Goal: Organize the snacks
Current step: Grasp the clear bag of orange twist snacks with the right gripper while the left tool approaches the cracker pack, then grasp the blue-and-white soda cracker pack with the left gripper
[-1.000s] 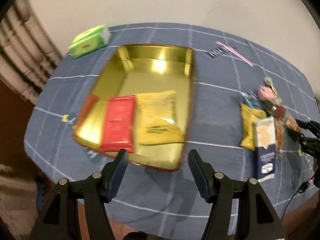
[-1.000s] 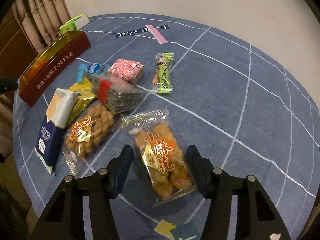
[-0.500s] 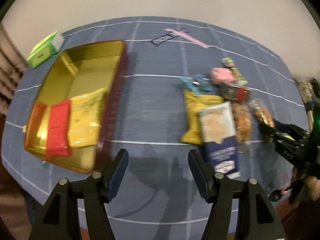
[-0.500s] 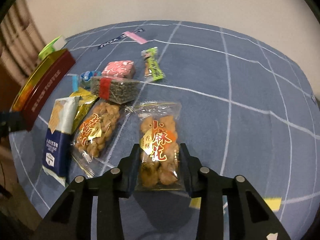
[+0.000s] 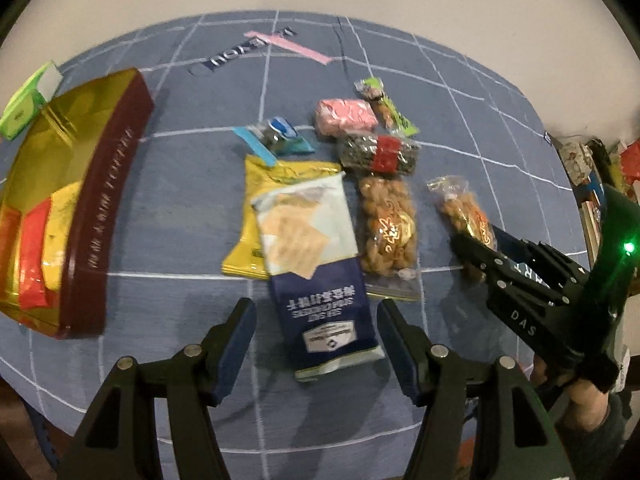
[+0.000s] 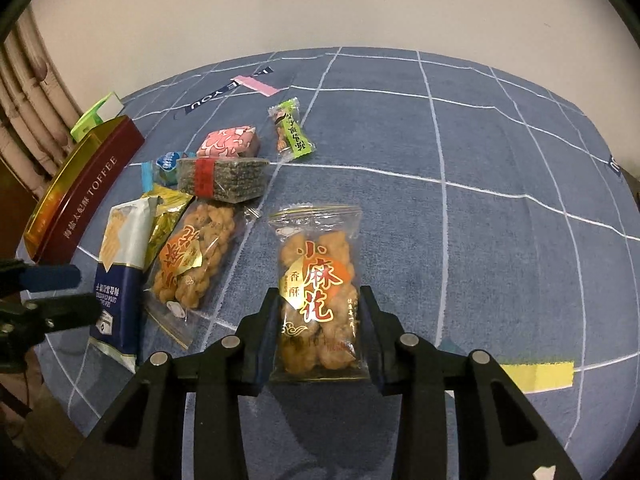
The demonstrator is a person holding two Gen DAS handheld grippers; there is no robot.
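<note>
My right gripper point(image 6: 319, 304) is shut on a clear bag of fried twists point(image 6: 316, 280), its pads pressing both long sides; the left wrist view shows the same bag point(image 5: 464, 212) at the right. My left gripper point(image 5: 316, 320) is open, hanging over the near end of a blue-and-white cracker packet point(image 5: 316, 264) without touching it. A yellow packet point(image 5: 256, 216) lies partly under that packet, and a second twist bag point(image 5: 388, 224) lies beside it. The gold tin with maroon walls point(image 5: 96, 208) at the left holds red and yellow packets point(image 5: 32, 248).
Behind the pile lie a seaweed pack with a red band point(image 5: 378, 156), a pink packet point(image 5: 346, 116), a green candy point(image 5: 386, 108) and a small blue packet point(image 5: 276, 140). A green box point(image 5: 28, 100) stands behind the tin. The blue grid cloth point(image 6: 480, 240) covers the round table.
My left gripper swung right from over the tin to over the snack pile. My right gripper closed on the fried-twist bag and rolled with it.
</note>
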